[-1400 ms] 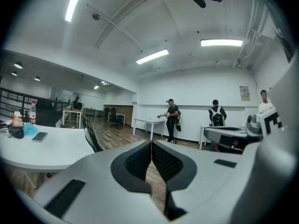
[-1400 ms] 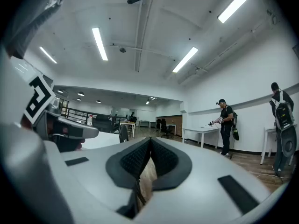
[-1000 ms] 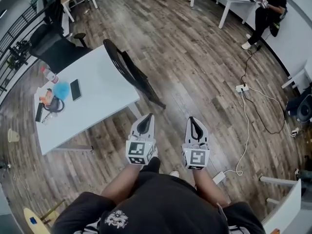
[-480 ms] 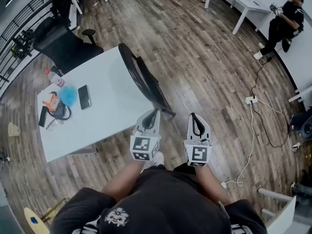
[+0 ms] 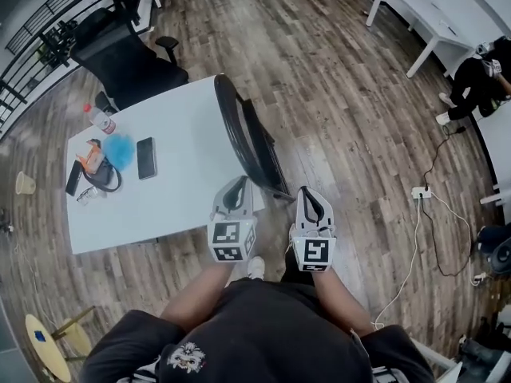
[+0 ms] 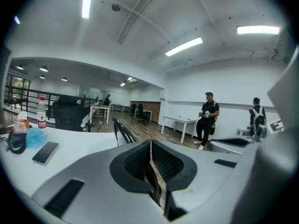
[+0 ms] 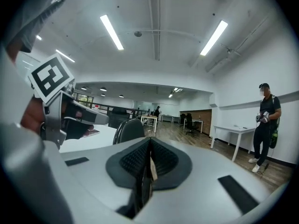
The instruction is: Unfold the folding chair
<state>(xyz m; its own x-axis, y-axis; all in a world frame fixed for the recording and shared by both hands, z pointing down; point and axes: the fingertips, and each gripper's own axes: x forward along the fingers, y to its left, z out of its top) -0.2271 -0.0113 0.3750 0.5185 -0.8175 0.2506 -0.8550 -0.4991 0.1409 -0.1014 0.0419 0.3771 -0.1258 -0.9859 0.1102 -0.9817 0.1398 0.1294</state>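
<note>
Where it fills the room from near to far, wood-plank floor (image 5: 335, 94) carries every item listed.

1. White table (image 5: 184, 190), rectangular, left of centre, its top mostly bare.
2. Black office chair (image 5: 128, 54), at the table's far left side.
3. Folding chair (image 5: 247, 138), black, folded flat, standing on edge along the table's right side. Its rounded back is at the table's far right corner and its feet are on the floor just beyond the grippers. Whether it touches the table cannot be told.
4. Person (image 5: 479, 86) in dark clothes, far right, beside a white desk (image 5: 423, 14).
5. Left gripper (image 5: 236, 183), held out in front of the wearer's body and pointing far. Its tongs are pressed together with nothing between them. It sits near the chair's lower end, apart from it.
6. Right gripper (image 5: 307, 191), just beside the left one on its right and pointing the same way. Its tongs are likewise pressed together and empty.
7. Yellow stool (image 5: 48, 343), near left corner.
8. Power strip (image 5: 421, 191) with white cable, on the floor at right.
9. Blue fluffy item (image 5: 120, 150), on the table's left part.
10. Phone (image 5: 146, 158), dark, lying flat just right of the blue item.
11. Bottle (image 5: 100, 120), clear with a red label, upright at the table's far left edge.
</note>
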